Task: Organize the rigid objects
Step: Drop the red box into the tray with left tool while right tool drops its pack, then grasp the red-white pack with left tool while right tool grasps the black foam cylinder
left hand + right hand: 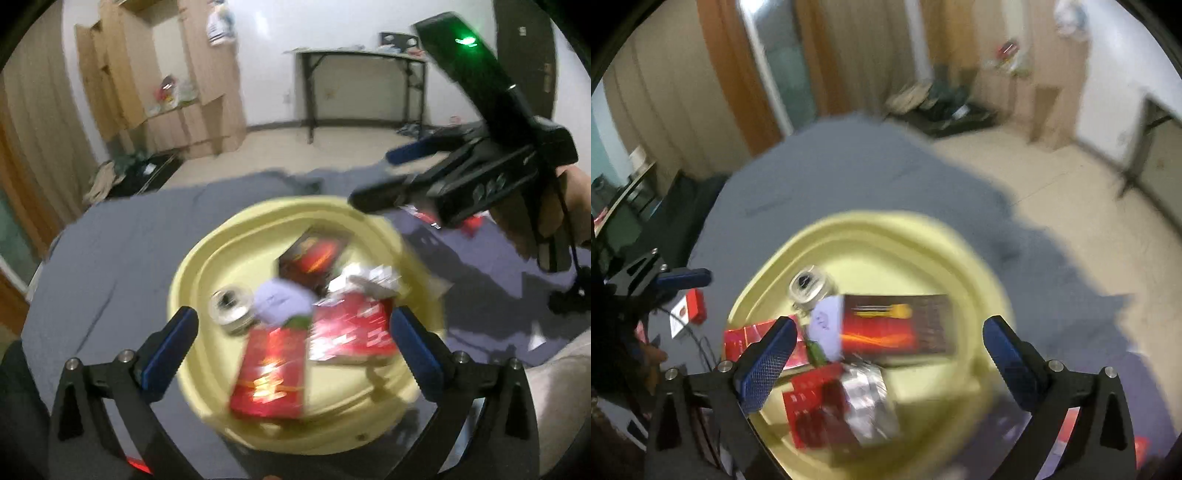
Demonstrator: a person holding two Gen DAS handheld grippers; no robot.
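Motion blur smears everything in the yellow tray (192, 280); print on the red packet (271, 373) and dark box (897, 325) unreadable. Tray's near rim lost behind gripper frames. Small red box (692, 306) left of tray partly hidden.

The left gripper (293, 341) is seen angled downward, its jaws spread wide, with nothing pressed between the blue pads (168, 345). The right gripper (890, 350) is likewise tilted downward, jaws fully apart, pads free of contact. In the left wrist view the right gripper (376, 177) is seen at upper right, its two fingers splayed and pointing leftward, and it is gripped at the handle by a hand (550, 210). In the right wrist view one blue finger of the left gripper (683, 277) is visible at the left edge. Both views are motion-blurred.
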